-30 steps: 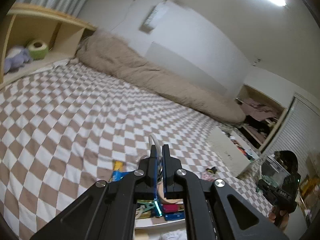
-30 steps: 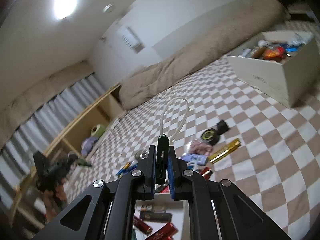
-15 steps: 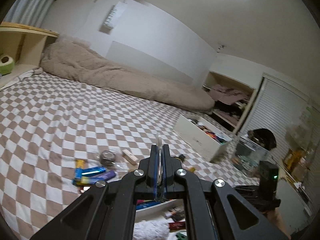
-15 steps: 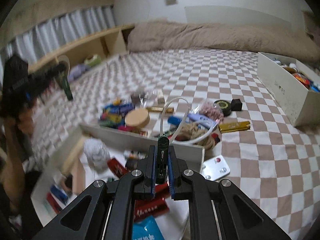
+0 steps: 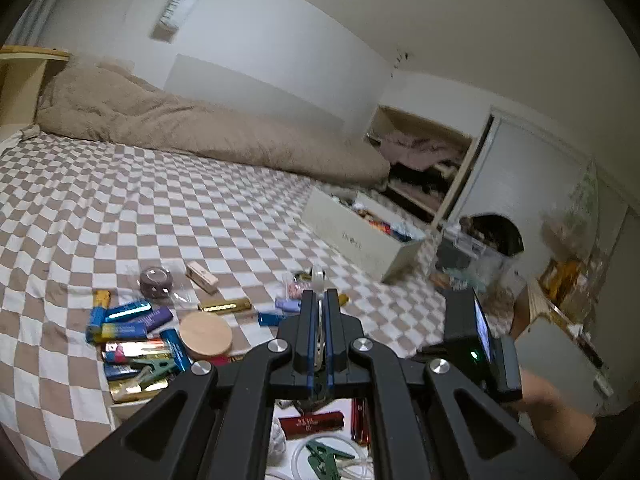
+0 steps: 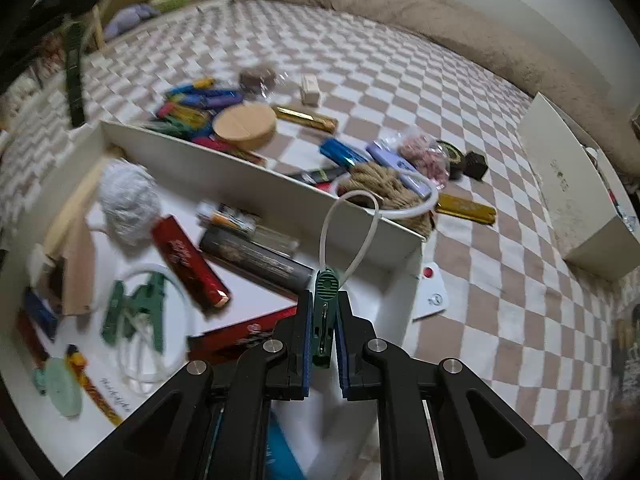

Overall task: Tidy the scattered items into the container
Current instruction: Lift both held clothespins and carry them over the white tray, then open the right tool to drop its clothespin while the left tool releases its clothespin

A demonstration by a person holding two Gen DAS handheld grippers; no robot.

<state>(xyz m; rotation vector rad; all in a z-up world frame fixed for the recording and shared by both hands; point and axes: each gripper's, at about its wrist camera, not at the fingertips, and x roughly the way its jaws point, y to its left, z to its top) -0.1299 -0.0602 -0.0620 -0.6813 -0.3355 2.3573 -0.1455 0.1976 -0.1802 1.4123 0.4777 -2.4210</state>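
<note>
— Two grippers in play; how do they stand?

— Right gripper point(image 6: 323, 322) is clamped on a green clothespin point(image 6: 325, 312) with a white cord loop point(image 6: 350, 236) rising from its top. It hangs over the near right corner of the white container point(image 6: 280, 196), pointing steeply down. The left gripper point(image 5: 319, 334) has its jaws drawn together with something thin and pale point(image 5: 318, 280) pinched between them; I cannot tell what it is.

— What is already in the container?

— A white ball of yarn point(image 6: 128, 200), a red bar point(image 6: 190, 260), a dark tube point(image 6: 256, 260), another green clothespin point(image 6: 134, 312) lying on a white cord, and some smaller pieces too blurred to name.

— And outside it?

— On the checkered bed cover point(image 6: 500, 280), just beyond the far wall: a round wooden lid point(image 6: 244, 124), a heap of blue and purple batteries point(image 6: 200, 98), a gold bar point(image 6: 306, 118), a coil of jute rope point(image 6: 380, 188) ringed by a white hoop point(image 6: 428, 204), a bag of pink beads point(image 6: 424, 156), and a second gold bar point(image 6: 466, 206). A white card point(image 6: 432, 296) lies against the container's right corner.

— Anything else nearby?

— A second white box point(image 6: 568, 196) stands well apart to the right, near the beige duvet point(image 6: 460, 20).
</note>
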